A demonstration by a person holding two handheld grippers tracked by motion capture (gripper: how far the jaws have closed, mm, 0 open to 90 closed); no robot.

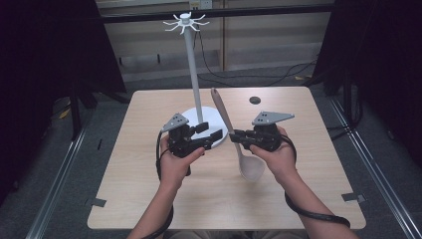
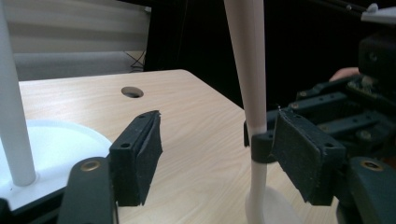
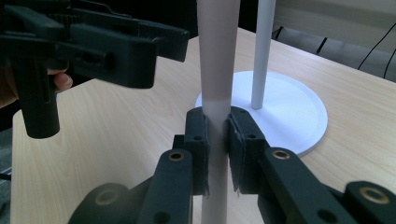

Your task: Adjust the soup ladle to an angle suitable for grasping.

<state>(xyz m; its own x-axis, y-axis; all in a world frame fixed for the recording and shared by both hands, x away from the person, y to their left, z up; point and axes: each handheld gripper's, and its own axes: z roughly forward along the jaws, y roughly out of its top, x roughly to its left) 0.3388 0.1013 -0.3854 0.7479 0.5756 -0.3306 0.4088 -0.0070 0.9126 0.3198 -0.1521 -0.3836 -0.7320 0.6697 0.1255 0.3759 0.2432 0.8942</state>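
Observation:
A pale, long-handled spoon (image 1: pixel 226 119) stands tilted over the wooden table (image 1: pixel 149 189), bowl end down and nearest me. My right gripper (image 1: pixel 234 135) is shut on its handle, low down; in the right gripper view the pads (image 3: pixel 200 140) press both sides of the spoon (image 3: pixel 217 56). My left gripper (image 1: pixel 213 131) hovers just left of the spoon above the white stand's base (image 1: pixel 215 118). In the left gripper view its jaws (image 2: pixel 217 140) stand apart with nothing between the pads, and the spoon (image 2: pixel 250 70) rises just beyond them. The left gripper (image 3: pixel 154 46) shows at the upper left of the right gripper view.
A white stand with a tall pole (image 1: pixel 194 74) and a ring of hooks (image 1: pixel 185 22) on top stands on a round base at the table's middle back. A small dark hole (image 1: pixel 255 100) marks the table's far right. Dark curtains flank the table.

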